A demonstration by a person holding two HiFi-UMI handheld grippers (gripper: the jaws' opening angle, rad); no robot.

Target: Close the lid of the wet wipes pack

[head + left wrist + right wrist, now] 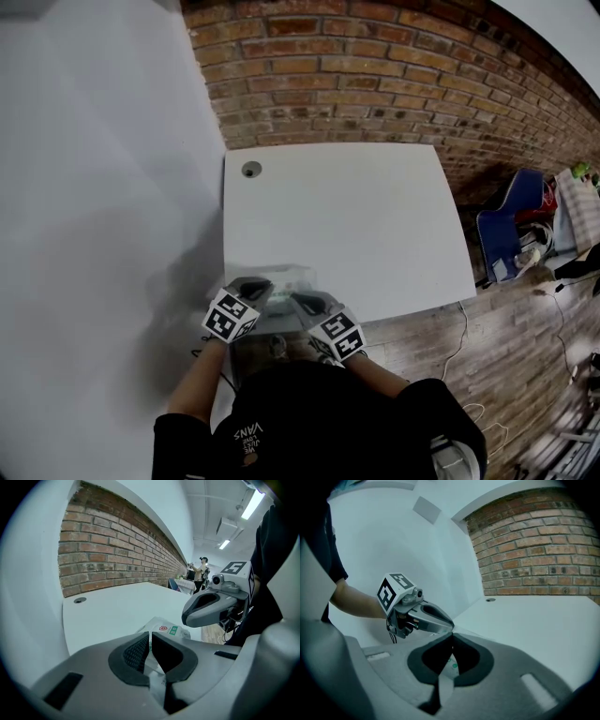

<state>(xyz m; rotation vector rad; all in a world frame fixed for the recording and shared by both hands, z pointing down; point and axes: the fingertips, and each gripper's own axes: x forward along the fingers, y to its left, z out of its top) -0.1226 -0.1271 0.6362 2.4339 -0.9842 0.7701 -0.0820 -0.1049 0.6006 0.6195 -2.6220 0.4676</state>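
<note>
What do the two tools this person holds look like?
The left gripper and right gripper each have a smooth grey shell, black padded jaws and a white cube with black square markers. Dark cables hang beneath the left one. The person wears a black short-sleeved T-shirt.

The white soft-plastic wet wipes pack (168, 629) is glossy, crinkled film. The flat white desk (375, 216) looks smooth and matt. The black fingers (134, 653) of the left gripper (150, 640) look like matt, finely ribbed rubber, set in smooth grey plastic. The red brick wall (375, 75) is rough.
</note>
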